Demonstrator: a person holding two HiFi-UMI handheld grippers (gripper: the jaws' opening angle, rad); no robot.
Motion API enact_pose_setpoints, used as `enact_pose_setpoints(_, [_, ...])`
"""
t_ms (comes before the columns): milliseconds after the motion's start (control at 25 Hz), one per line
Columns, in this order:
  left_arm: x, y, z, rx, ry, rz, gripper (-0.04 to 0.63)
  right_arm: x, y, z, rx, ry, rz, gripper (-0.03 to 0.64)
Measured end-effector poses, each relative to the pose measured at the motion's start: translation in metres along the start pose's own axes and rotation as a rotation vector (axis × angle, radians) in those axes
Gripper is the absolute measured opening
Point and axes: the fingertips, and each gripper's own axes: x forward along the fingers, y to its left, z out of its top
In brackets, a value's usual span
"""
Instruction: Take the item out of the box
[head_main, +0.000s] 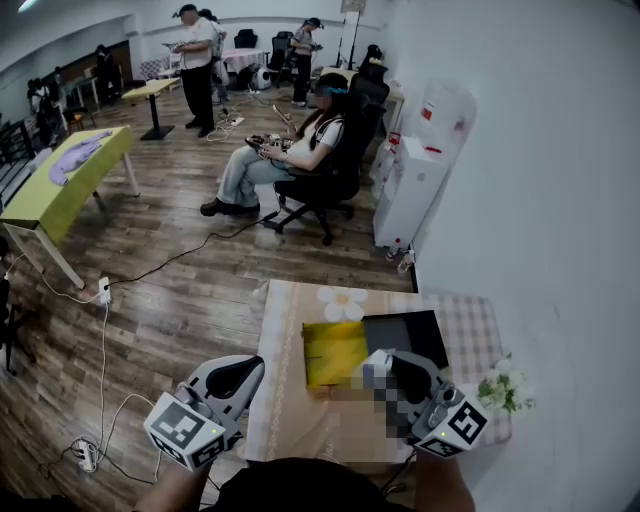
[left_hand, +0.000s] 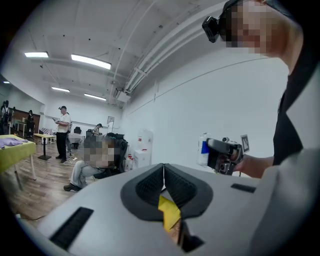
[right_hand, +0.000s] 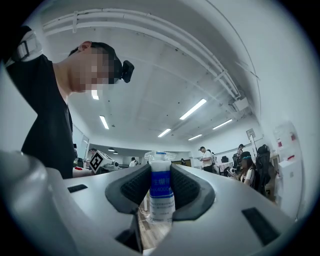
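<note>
The box lies open on the small table, its yellow lid folded out to the left of the black tray. My right gripper is at the box's near edge. In the right gripper view it is shut on a white bottle with a blue label, upright between the pads. The left gripper view shows that bottle held in the air. My left gripper hangs off the table's left edge; its pads meet, with nothing held, and some yellow shows in the gap behind them.
A potted white flower stands at the table's right edge, and a flower-shaped mat lies at its far side. A wall runs along the right. A seated person, a water dispenser and a yellow-green table are beyond.
</note>
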Motion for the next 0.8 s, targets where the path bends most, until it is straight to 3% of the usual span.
enact_pose_setpoints(360, [0.006, -0.002, 0.002, 0.013, -0.004, -0.002, 0.015, 0.008, 0.012, 0.001, -0.013, 0.001, 0.034, 0.130])
enact_pose_setpoints(800, [0.002, -0.003, -0.005, -0.017, 0.008, 0.001, 0.015, 0.004, 0.013, 0.001, 0.009, -0.006, 0.016, 0.130])
